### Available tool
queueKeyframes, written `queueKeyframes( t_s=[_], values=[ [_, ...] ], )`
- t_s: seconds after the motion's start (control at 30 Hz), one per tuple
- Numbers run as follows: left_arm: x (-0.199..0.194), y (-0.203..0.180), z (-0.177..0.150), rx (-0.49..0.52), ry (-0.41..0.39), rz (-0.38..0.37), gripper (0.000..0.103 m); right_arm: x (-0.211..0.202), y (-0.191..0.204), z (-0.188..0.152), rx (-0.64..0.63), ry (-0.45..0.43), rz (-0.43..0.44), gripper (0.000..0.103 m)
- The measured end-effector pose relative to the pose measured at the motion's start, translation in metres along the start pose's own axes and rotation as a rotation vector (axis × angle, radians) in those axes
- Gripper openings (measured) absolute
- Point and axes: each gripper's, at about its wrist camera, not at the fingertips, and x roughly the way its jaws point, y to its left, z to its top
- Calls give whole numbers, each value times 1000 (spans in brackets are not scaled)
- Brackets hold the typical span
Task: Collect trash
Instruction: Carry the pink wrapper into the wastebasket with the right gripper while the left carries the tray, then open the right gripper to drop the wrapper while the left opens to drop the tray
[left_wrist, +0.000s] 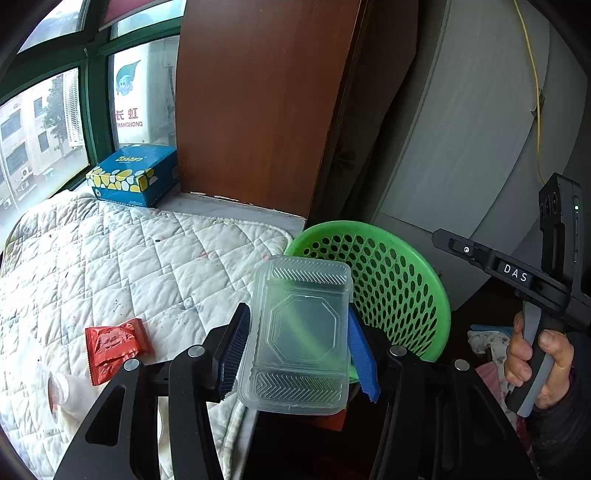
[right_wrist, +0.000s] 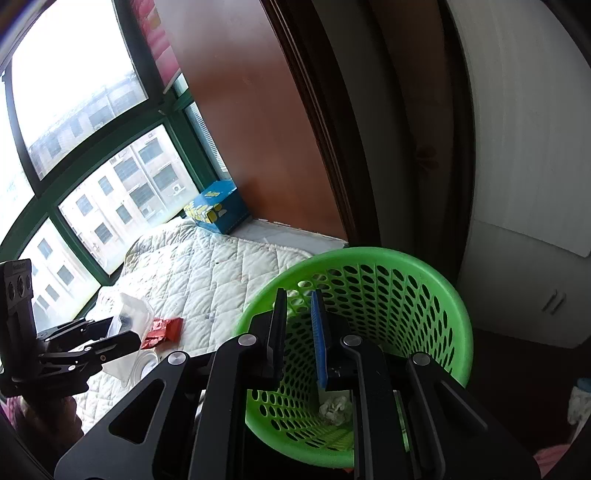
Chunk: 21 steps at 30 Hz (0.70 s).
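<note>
Trash here is chiefly a clear plastic container (left_wrist: 299, 332), pinched by its long sides between the blue pads of the left gripper (left_wrist: 295, 350) at lower centre of the left wrist view. It is held in front of the green basket (left_wrist: 399, 280), which fills the centre right of that frame; whether it is yet over the opening cannot be told. In the right wrist view the right gripper (right_wrist: 300, 332) is seen at lower centre over the basket's mouth, its jaws nearly pressed together with nothing between them, and a crumpled white scrap (right_wrist: 334, 406) lies at the basket's bottom. A red wrapper (left_wrist: 112, 347) and a white bottle (left_wrist: 68, 391) are left on the quilted pad (left_wrist: 129, 258) at lower left.

Several risks are judged from here. The container is thin and slick, so it could buckle or slide out of the pads. If released short of the rim, it would likely strike the basket's edge and drop into the dark gap beside the pad. The two grippers are close together, so a bump over the basket is possible.
</note>
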Motion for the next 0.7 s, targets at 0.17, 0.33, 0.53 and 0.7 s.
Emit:
queueKeyframes(
  t_s=[0.17,0.33,0.53,0.7],
  values=[
    [6,-9,5,7,6,-11,50,-7,-5,-1,8,-13,-11,44],
    [18,-22,12,18,18,-23,51,-17,-14,-3,11,-25,-20,53],
    [36,-39,19,34,35,-38,51,-30,-22,-6,17,-58,-37,66],
    [51,-51,23,34,55,-56,51,-36,-29,-9,24,-65,-42,70]
  ],
)
